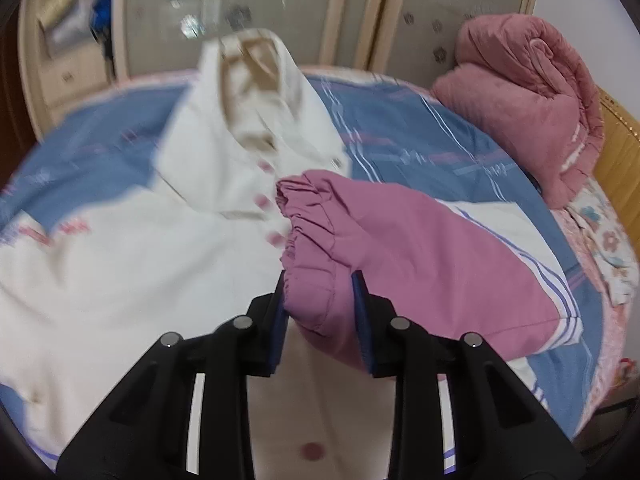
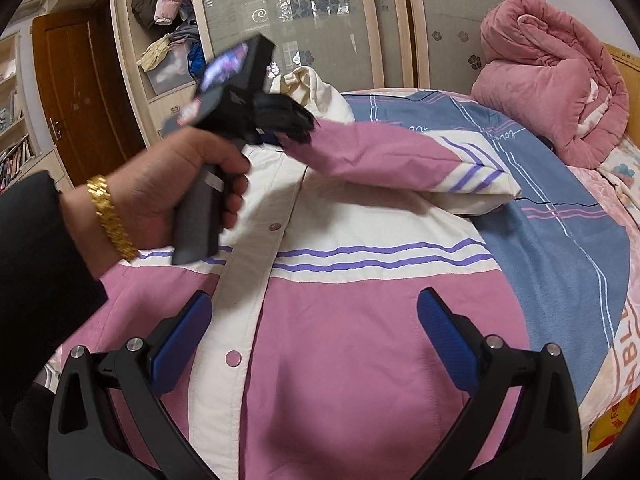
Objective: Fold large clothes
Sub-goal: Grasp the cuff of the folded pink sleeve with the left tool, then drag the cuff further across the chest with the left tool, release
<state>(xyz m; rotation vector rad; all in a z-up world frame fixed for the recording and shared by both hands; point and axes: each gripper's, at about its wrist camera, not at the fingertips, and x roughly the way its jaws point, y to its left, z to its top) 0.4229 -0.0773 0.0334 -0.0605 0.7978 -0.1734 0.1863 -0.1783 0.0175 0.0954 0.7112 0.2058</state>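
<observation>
A pink and cream jacket (image 2: 360, 360) with purple stripes lies front up on the bed, its snap placket running down the middle. My left gripper (image 1: 320, 280) is shut on the gathered cuff of the pink sleeve (image 1: 400, 260), which fills the gap between the blue pads. In the right wrist view a person's hand (image 2: 160, 196) holds that left gripper (image 2: 298, 126), and the sleeve (image 2: 380, 152) hangs lifted across the jacket's chest. My right gripper (image 2: 316, 312) stands open above the jacket's pink lower front, with nothing between its fingers.
The bed has a blue striped sheet (image 2: 560, 240). A rolled pink quilt (image 2: 552, 88) sits at the far right by the wooden headboard (image 1: 620, 152). Wardrobe sliding doors (image 2: 320, 8) stand behind the bed, and a brown door (image 2: 80, 100) is at the left.
</observation>
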